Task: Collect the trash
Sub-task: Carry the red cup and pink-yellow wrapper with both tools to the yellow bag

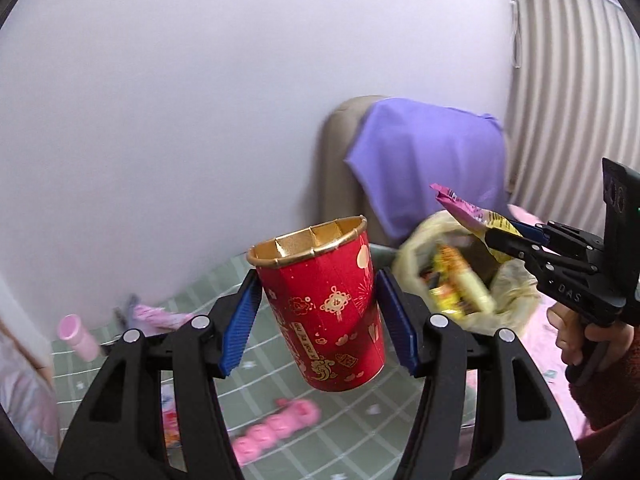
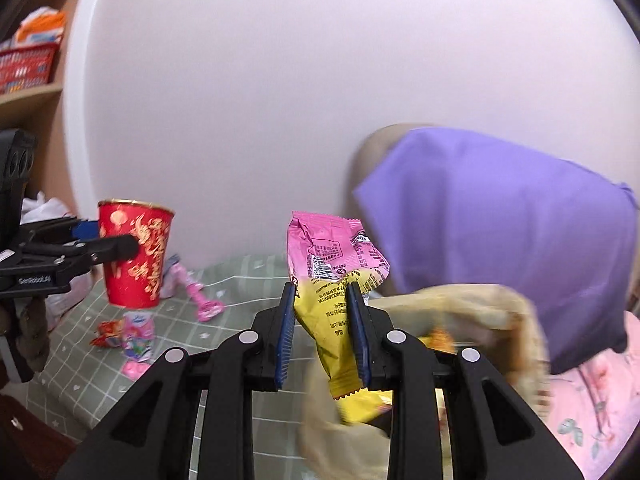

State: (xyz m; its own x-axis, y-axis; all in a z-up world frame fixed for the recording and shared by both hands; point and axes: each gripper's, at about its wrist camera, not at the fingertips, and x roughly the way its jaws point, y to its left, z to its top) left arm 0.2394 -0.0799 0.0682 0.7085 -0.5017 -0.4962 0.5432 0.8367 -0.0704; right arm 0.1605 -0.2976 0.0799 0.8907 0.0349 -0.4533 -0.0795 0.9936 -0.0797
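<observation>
While the left gripper [image 1: 316, 312] clamped the red paper cup [image 1: 324, 304] aloft over the green checked cover [image 1: 352, 420], a yellowish trash bag [image 1: 508, 300] sat just right. From the right wrist, the right gripper [image 2: 322, 320] pinched a pink-and-yellow wrapper [image 2: 332, 276] above that bag [image 2: 480, 308].

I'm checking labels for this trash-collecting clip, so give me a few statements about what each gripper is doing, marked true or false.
1. The left gripper is shut on the red paper cup. True.
2. The cup lies on its side on the bedspread. False: it is held in the air, roughly upright, mouth up.
3. The right gripper is shut on the pink-and-yellow snack wrapper. True.
4. The yellowish trash bag is empty. False: wrappers show inside it.
5. A green cloth hangs over the chair. False: the cloth is purple.
</observation>
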